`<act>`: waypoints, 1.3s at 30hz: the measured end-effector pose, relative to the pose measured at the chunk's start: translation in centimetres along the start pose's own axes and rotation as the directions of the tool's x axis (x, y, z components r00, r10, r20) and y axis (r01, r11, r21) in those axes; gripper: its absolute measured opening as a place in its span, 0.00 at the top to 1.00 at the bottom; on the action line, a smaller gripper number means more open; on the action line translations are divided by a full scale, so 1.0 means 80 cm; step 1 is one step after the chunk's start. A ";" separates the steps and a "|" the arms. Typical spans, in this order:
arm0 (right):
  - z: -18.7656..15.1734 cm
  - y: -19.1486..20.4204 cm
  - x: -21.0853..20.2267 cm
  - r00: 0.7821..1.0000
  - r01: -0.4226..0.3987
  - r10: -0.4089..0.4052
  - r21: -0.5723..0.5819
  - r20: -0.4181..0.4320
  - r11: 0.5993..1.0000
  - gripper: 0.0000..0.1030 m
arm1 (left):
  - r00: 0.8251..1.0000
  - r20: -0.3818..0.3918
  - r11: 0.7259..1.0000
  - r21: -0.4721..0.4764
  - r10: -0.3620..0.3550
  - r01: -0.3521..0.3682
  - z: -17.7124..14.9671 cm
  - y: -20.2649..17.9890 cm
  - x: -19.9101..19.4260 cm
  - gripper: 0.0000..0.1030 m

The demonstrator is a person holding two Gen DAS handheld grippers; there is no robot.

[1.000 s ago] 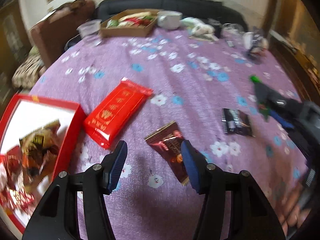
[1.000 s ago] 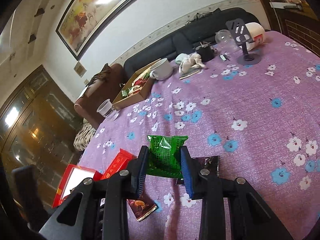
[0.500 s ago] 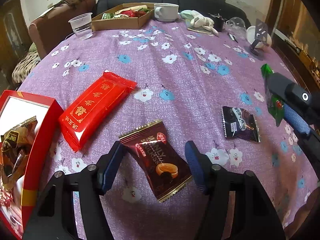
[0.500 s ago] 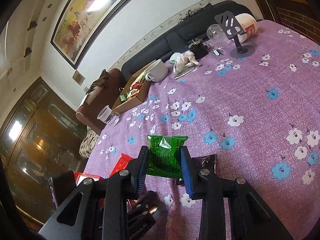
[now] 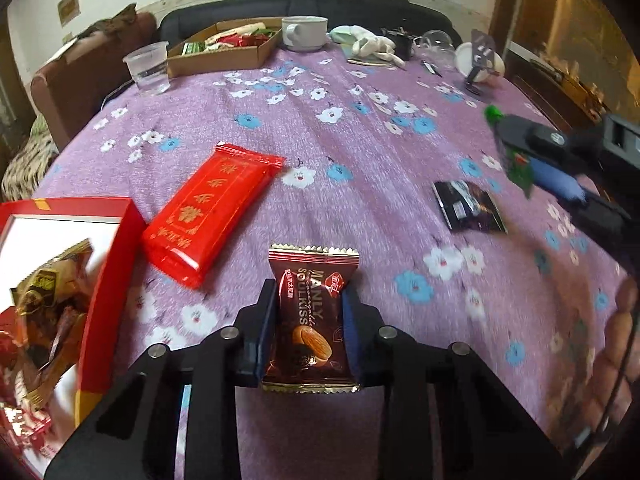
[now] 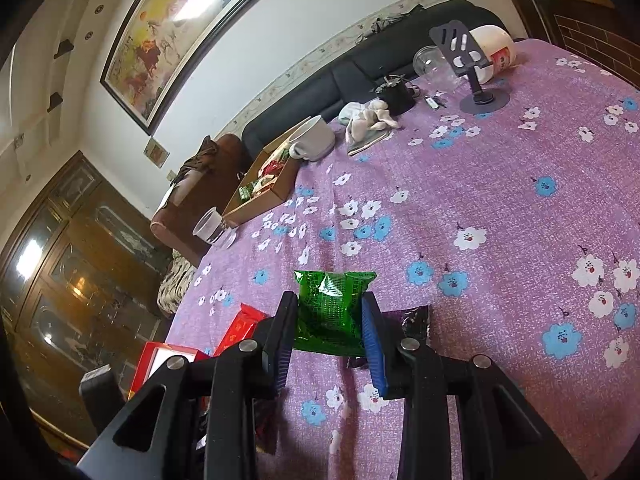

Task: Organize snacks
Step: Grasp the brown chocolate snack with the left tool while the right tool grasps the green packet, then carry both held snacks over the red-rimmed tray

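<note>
While its jaws have just been closing, the left tool is clenching a dark-brown foil chocolate packet above the purple flowered worktop, near its left edge beside a red open gift box. Meanwhile the right tool is gripping a green crinkled snack packet.

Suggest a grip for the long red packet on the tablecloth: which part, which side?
Take the red packet across its narrow width near the middle, coming from above. It lies flat and long on the tablecloth, clear of the red box, so its long edges are free for a tool's fingers.
</note>
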State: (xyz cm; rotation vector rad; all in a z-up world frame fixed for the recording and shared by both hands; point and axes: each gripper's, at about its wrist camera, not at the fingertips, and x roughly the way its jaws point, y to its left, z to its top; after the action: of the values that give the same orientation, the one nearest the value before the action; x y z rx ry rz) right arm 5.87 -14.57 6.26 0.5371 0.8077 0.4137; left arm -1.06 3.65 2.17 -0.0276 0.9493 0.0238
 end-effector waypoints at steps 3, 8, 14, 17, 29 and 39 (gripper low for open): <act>-0.003 0.004 0.005 1.000 -0.009 0.009 -0.015 -0.020 1.000 0.69 | 1.000 0.030 1.000 0.015 -0.004 0.003 -0.009 0.003 -0.021 0.73; -0.007 0.007 0.010 0.999 -0.013 0.012 -0.027 -0.035 1.000 0.69 | 0.992 0.118 0.996 0.069 0.045 -0.054 -0.023 0.008 -0.069 0.73; -0.011 0.014 0.008 1.000 -0.023 0.022 -0.061 -0.012 0.998 0.69 | 0.956 0.249 0.983 0.057 0.153 -0.172 -0.032 0.039 -0.125 0.73; -0.012 0.017 0.004 1.000 -0.020 0.021 -0.075 0.016 0.997 0.69 | 0.937 0.287 0.977 0.026 0.197 -0.214 -0.033 0.060 -0.143 0.73; -0.013 0.020 -0.011 0.993 0.026 -0.012 -0.115 0.120 0.993 0.69 | 0.893 0.344 0.958 -0.098 0.288 -0.271 -0.053 0.145 -0.185 0.73; -0.055 0.079 -0.050 0.988 -0.011 0.039 -0.183 0.151 0.983 0.69 | 0.886 0.351 0.952 -0.163 0.302 -0.260 -0.065 0.187 -0.188 0.73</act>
State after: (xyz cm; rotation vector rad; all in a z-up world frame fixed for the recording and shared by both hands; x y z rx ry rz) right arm -0.94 -10.46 9.76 0.4036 0.6080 0.4590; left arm -14.51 18.29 11.15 0.0125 0.5623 0.3419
